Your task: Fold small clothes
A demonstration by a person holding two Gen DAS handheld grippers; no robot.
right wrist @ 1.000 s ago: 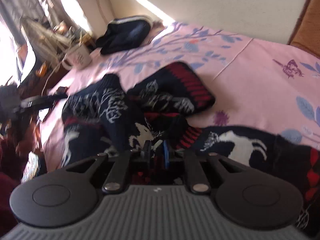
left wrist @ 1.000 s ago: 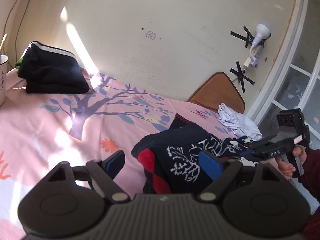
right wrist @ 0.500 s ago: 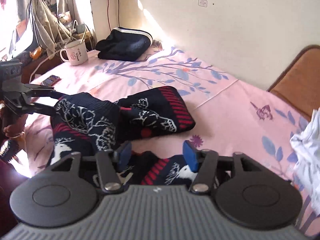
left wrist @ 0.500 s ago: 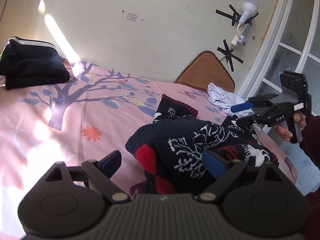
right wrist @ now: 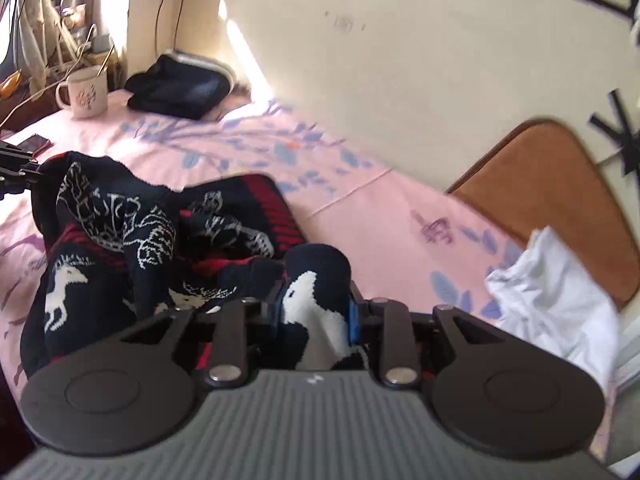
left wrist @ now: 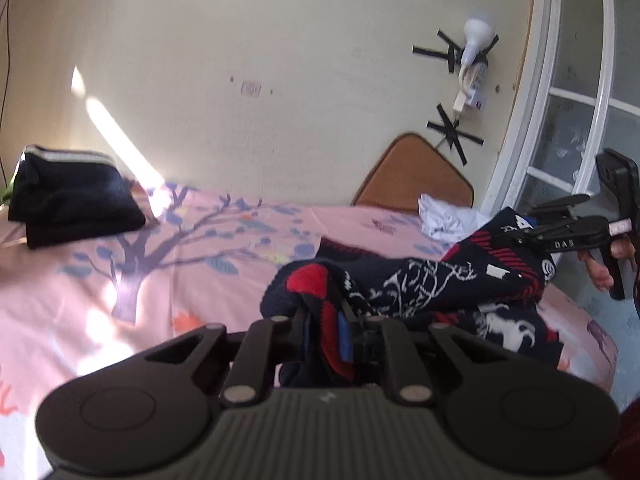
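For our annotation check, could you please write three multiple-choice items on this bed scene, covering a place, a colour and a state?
1. Where does the mug stand?
A. beside the folded dark garment, near the wall
B. on the brown cushion
C. on the white cloth

2. What colour is the bedsheet?
A. green
B. pink with a tree print
C. plain white

3. How is the patterned sweater held?
A. lying untouched
B. by one gripper only
C. pinched by both the left gripper and the right gripper

Answers: 1 A, the mug sits next to the dark pile; 2 B, pink cloth with a printed tree; 3 C, knit fabric sits between each pair of blue pads.
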